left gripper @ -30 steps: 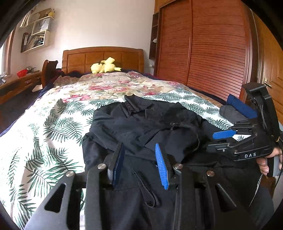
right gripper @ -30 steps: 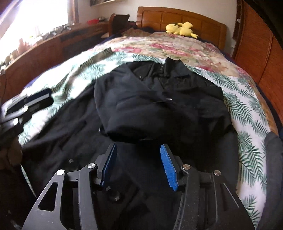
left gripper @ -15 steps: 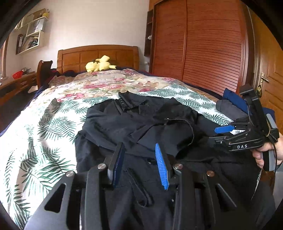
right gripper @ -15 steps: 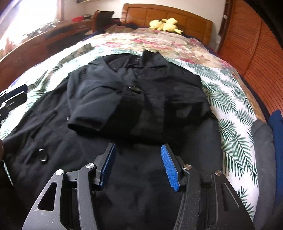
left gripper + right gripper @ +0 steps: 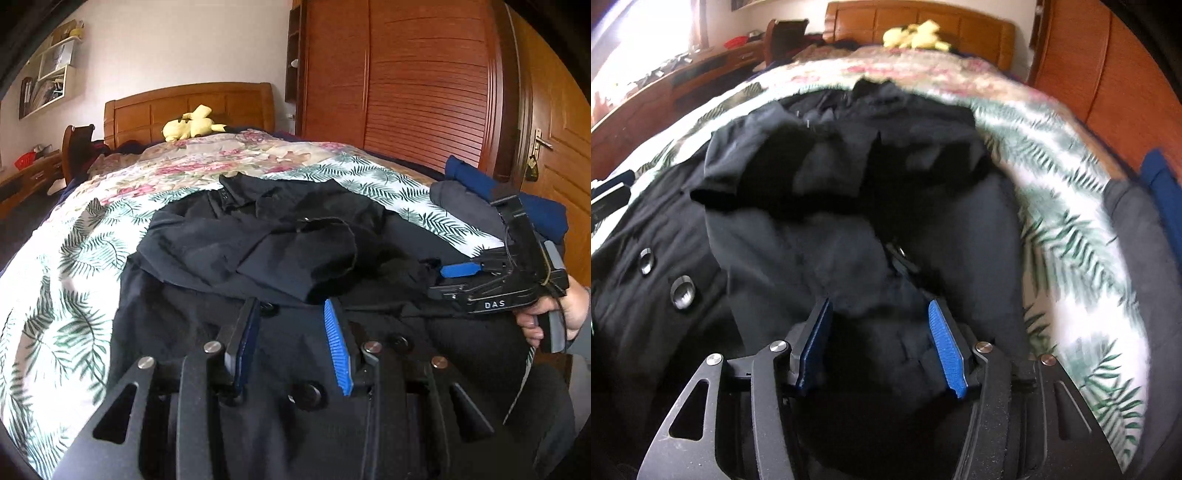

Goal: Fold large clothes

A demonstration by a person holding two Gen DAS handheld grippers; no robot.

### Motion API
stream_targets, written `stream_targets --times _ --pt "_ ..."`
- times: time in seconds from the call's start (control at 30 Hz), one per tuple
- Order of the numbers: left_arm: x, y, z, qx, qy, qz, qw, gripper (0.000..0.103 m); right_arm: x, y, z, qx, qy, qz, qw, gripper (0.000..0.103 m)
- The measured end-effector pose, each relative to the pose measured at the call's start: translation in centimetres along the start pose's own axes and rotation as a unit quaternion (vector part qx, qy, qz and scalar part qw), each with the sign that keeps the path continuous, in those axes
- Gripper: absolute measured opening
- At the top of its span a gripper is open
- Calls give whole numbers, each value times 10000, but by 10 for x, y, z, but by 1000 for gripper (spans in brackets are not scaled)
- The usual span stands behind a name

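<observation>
Right wrist view: my right gripper [image 5: 881, 343] hangs half-open, empty, over the near hem of the black coat [image 5: 820, 236], which runs lengthwise up the bed [image 5: 66, 280] (collar far); left gripper [image 5: 291, 343] beside it, narrower, also empty.

Black coat [image 5: 849, 258] blurred in right wrist view, hem cut off below

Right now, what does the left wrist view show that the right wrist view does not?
Only the left wrist view: the right tongs from the side, the holding hand, a door handle. Only the right wrist view: a bright window. Both: the black coat on the leaf-print bedspread, and the yellow plush toy.
</observation>
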State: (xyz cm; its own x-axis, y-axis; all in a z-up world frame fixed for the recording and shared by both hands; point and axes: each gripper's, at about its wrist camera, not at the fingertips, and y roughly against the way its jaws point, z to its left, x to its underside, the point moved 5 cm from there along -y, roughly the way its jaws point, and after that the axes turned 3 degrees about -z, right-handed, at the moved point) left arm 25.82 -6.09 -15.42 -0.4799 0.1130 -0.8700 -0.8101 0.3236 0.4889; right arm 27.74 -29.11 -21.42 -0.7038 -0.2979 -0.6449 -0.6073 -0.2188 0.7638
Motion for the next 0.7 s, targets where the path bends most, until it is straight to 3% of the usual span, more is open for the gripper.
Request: stream_targets --times 0.27,0.7 --pt "1 -8 -28 -32 32 198 9998 35 10 -5 -6 -364 -138 -367 9986 57" --pt "-54 -81 -59 81 106 674 9976 35 19 -1 -7 -475 -183 -719 9961 58"
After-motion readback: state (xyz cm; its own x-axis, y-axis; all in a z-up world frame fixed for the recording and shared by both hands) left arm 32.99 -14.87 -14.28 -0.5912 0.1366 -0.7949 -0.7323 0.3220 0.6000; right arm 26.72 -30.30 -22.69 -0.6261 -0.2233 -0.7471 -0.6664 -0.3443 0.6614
